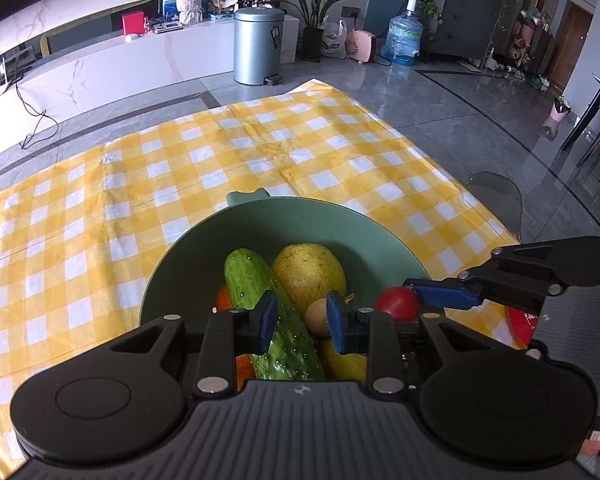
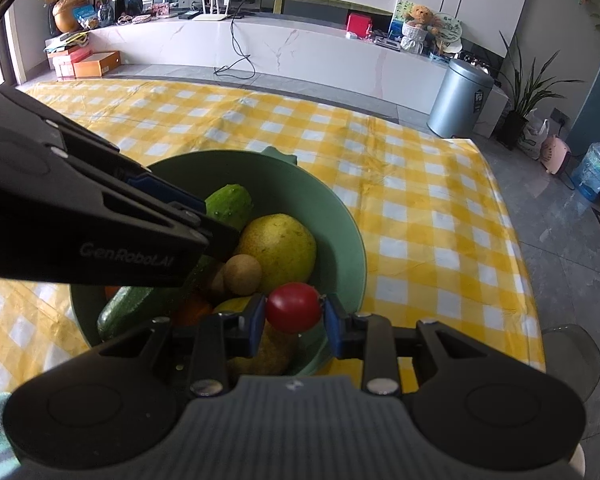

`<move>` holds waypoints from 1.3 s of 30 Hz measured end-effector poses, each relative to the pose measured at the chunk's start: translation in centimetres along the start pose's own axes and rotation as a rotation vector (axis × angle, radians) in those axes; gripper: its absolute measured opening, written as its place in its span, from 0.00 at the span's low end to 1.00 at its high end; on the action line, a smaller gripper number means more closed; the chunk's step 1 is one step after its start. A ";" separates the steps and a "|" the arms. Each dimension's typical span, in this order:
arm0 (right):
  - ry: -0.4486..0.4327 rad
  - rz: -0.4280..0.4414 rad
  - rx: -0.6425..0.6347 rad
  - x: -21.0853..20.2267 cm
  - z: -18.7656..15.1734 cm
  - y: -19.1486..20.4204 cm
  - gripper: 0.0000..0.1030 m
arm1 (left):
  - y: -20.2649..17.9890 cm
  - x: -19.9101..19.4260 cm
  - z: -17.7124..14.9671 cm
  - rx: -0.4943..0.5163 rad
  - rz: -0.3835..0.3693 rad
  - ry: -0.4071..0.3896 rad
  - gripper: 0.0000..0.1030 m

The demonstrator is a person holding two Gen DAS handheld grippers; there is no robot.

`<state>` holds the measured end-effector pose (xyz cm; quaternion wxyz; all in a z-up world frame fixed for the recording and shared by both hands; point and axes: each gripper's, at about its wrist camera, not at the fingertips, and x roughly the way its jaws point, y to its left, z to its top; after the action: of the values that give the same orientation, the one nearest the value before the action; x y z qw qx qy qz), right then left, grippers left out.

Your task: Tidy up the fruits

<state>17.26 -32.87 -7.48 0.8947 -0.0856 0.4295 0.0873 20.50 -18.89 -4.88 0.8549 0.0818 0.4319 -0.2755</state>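
Over the round sage-green ceramic bowl point(image 2: 340, 216), which sits on a yellow-and-white checked tablecloth point(image 1: 100, 208), we hold both pairs of tongs. Our right gripper point(image 2: 294, 312) is clamped on a small round red tomato point(image 2: 293, 307), its blue pads pressing each side, just above the bowl's near rim. Our left gripper point(image 1: 302, 316) has its jaws slightly apart, straddling a long bumpy green cucumber point(image 1: 260, 304) without squeezing it. Inside the bowl, beside the cucumber, lie a large yellow-green pear point(image 1: 308, 276) and a small tan round fruit point(image 1: 317, 316). To do this well, we judge we should lower the tomato into the gap near the rim, release gently so it does not roll, and keep the left tongs clear.
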 end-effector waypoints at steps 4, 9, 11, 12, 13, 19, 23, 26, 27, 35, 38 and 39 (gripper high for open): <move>0.012 0.001 -0.003 0.2 0.1 0.0 0.28 | -0.1 0.0 -0.1 -0.007 -0.020 0.004 0.48; 0.026 -0.004 -0.012 -0.2 0.2 0.1 0.33 | -0.3 -0.3 -0.3 -0.003 -0.029 0.013 0.61; 0.025 -0.011 -0.022 -0.4 0.2 0.2 0.38 | -0.3 -0.7 -0.4 -0.005 -0.033 0.009 0.65; 0.024 -0.012 -0.025 -0.6 0.2 0.2 0.39 | -0.4 -0.9 -0.4 -0.007 -0.033 0.005 0.66; 0.023 -0.011 -0.029 -0.7 0.3 0.2 0.42 | -0.4 -1.2 -0.4 -0.009 -0.032 0.000 0.66; 0.016 -0.033 -0.062 -2.0 0.6 0.6 0.56 | -0.6 -3.5 -0.6 0.003 -0.025 -0.037 0.71; 0.005 -0.054 -0.087 -3.1 0.6 1.2 0.72 | -0.6 -5.3 -1.0 0.002 -0.012 -0.061 0.73; -0.003 -0.071 -0.100 -4.0 0.5 1.6 0.77 | -0.5 -6.6 -1.5 -0.003 0.005 -0.071 0.74; -0.007 -0.075 -0.102 -4.3 0.5 1.7 0.78 | -0.4 -7.0 -1.7 -0.004 0.015 -0.076 0.74; -0.086 -0.105 -0.108 -8.0 0.2 3.6 0.89 | -0.3 -11.1 -3.7 0.015 0.118 -0.141 0.74; -0.126 -0.100 -0.093 -9.7 0.0 4.3 0.90 | -0.3 -12.7 -4.6 0.017 0.152 -0.179 0.74; -0.140 -0.097 -0.085 -10.3 -0.2 4.6 0.91 | -0.3 -13.1 -4.9 0.018 0.159 -0.191 0.74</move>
<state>9.72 -29.25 0.10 0.9212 -0.1377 0.3574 0.0678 10.68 -12.06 2.40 0.9106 0.0966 0.3381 -0.2172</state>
